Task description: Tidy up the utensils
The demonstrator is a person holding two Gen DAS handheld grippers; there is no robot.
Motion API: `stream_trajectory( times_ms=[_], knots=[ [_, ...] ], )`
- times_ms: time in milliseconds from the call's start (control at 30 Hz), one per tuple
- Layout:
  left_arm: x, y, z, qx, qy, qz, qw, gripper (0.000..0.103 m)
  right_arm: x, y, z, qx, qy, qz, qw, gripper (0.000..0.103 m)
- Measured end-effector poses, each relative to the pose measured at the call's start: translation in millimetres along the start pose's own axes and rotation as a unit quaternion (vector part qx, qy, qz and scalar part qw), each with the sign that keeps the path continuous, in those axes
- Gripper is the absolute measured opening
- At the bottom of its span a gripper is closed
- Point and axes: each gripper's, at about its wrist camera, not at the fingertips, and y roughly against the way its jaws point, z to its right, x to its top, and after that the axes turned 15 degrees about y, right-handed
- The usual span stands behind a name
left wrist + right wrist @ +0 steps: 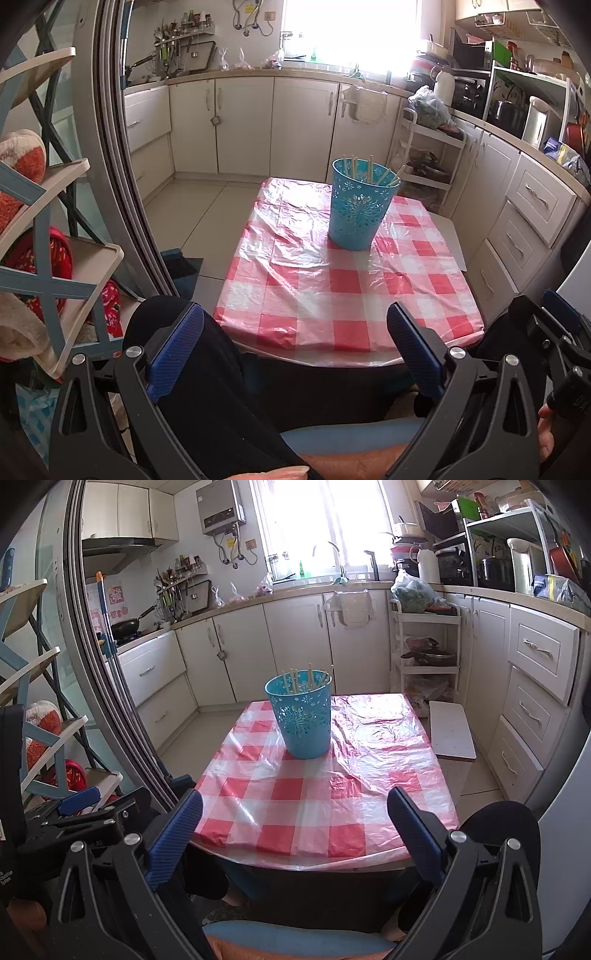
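My left tongs [295, 347] and right tongs [295, 830] gape, empty. Chopsticks [303, 679] fill the basket [303, 720]; I'd pinch one high.

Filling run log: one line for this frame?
left open, empty | right open, empty | chopsticks in basket | tablecloth otherwise bare

Daylight is poured through the overexposed kitchen window [325, 528], which is blown out to white. Glare is thrown across the glossy red-and-white checked plastic tablecloth [332, 280]. Straight lines are bent and corners darkened by fisheye distortion.
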Motion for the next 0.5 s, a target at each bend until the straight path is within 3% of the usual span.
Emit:
stream_trajectory(
  times_ms=[500],
  knots=[
    [-2.5,-1.6,2.4,0.0,-0.007,-0.005,1.0,0.096,-2.0,-2.0,-1.1,0.002,0.0,-0.005,1.0,0.096]
  ],
)
